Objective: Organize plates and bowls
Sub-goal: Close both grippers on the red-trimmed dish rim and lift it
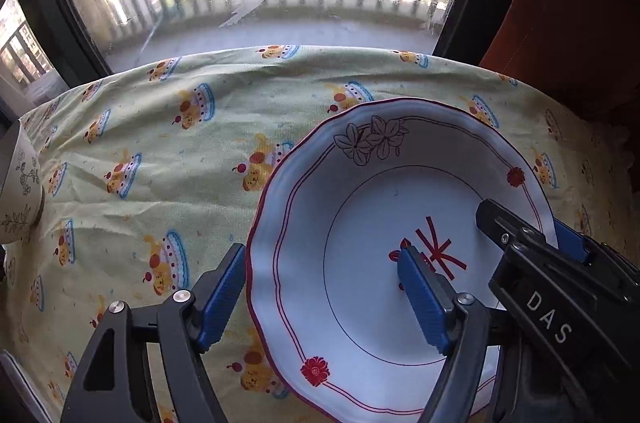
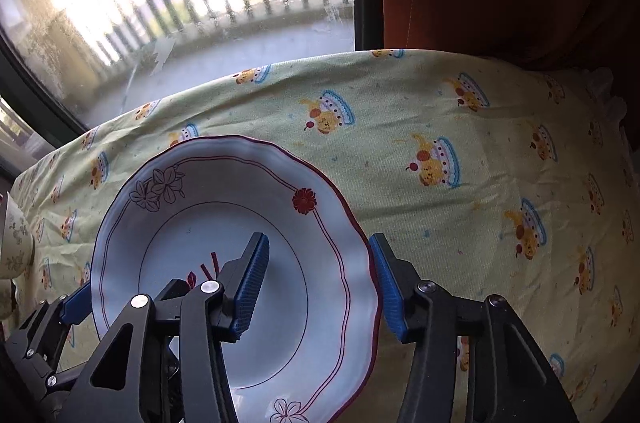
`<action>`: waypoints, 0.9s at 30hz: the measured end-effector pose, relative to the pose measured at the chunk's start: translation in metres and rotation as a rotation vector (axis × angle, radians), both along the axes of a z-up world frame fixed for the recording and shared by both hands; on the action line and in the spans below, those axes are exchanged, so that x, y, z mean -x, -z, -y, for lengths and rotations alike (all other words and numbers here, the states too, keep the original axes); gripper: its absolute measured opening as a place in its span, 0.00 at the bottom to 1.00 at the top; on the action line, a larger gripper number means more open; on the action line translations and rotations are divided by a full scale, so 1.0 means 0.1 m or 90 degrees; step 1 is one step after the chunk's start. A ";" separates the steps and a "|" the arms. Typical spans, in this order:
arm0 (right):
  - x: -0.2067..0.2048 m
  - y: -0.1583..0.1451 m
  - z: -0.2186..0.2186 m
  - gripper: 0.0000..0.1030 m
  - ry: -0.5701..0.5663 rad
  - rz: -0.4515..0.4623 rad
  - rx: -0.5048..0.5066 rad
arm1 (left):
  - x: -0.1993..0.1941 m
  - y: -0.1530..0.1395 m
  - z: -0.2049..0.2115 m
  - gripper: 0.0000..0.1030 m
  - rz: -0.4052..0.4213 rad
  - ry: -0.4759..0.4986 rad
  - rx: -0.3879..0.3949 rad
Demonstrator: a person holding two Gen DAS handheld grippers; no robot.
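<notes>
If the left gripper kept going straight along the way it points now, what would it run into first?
Most likely the plate: the left gripper straddles its left rim, one pad outside over the tablecloth, one over the well. Open jaws would meet the rim first, though depth is unclear.

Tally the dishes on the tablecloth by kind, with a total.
White scalloped plate with red rim: 1
Cream floral-print cup, partly cut off at the left edge: 1
Total: 2
</notes>
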State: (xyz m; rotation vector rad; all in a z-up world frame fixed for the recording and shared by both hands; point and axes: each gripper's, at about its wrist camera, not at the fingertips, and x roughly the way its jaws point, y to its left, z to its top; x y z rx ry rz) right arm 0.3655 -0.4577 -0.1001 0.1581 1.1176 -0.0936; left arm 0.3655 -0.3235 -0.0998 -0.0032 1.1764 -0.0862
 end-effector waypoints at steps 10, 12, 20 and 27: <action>0.25 -0.04 -0.02 0.50 0.016 -0.024 -0.003 | 0.22 -0.06 -0.08 0.70 -0.022 0.020 0.002; 0.35 -0.05 -0.04 0.50 0.018 -0.030 -0.005 | 0.31 -0.07 -0.09 0.71 -0.026 0.027 -0.002; 0.81 -0.12 -0.18 0.50 0.009 -0.060 -0.009 | 0.74 -0.11 -0.24 0.72 -0.047 0.042 -0.007; 1.27 -0.15 -0.40 0.49 -0.002 -0.100 -0.012 | 1.17 -0.17 -0.46 0.72 -0.076 0.062 -0.019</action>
